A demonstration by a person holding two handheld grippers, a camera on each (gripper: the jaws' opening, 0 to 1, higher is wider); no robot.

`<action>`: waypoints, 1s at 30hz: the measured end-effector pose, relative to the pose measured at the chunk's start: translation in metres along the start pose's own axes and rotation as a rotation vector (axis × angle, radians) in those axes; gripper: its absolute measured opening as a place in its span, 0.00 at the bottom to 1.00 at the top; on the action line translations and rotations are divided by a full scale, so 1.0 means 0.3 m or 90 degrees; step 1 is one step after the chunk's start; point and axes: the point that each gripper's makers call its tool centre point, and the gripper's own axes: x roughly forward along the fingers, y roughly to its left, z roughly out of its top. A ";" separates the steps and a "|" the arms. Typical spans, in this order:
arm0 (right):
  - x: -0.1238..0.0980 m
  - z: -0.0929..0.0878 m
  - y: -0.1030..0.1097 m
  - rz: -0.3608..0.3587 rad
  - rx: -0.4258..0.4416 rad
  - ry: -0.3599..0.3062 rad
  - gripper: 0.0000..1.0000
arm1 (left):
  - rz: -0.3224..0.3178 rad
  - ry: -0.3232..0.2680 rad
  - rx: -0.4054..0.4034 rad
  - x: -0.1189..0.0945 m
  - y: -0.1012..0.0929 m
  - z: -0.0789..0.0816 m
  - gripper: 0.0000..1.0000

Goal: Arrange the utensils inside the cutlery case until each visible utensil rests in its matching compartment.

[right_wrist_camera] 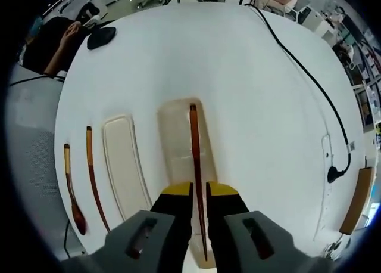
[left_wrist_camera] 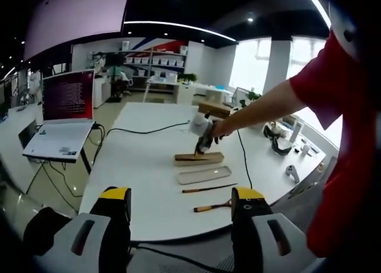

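The wooden cutlery case lies on the white table, seen from above as a shallow beige tray. My right gripper is shut on a dark brown chopstick that points along the case, held just over it. From the left gripper view, the right gripper hangs above the case in a person's hand. The flat lid lies beside the case, then a second chopstick and a wooden spoon. My left gripper stands open at the near table edge, holding nothing.
An open laptop sits on a side table at the left, and a black cable runs across the white table. A black rounded object lies near the table's far rim. Headsets rest on another table.
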 end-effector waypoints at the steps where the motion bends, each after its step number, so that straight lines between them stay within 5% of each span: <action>1: -0.008 0.002 0.001 -0.001 0.000 -0.002 0.04 | -0.002 -0.003 0.001 -0.003 -0.002 0.005 0.70; 21: -0.221 -0.003 0.043 -0.037 0.050 -0.036 0.02 | -0.021 -0.028 -0.029 -0.051 -0.017 0.000 0.69; 30: -0.314 0.024 0.105 -0.049 -0.019 -0.049 0.08 | -0.021 -0.042 -0.036 -0.070 -0.006 -0.005 0.71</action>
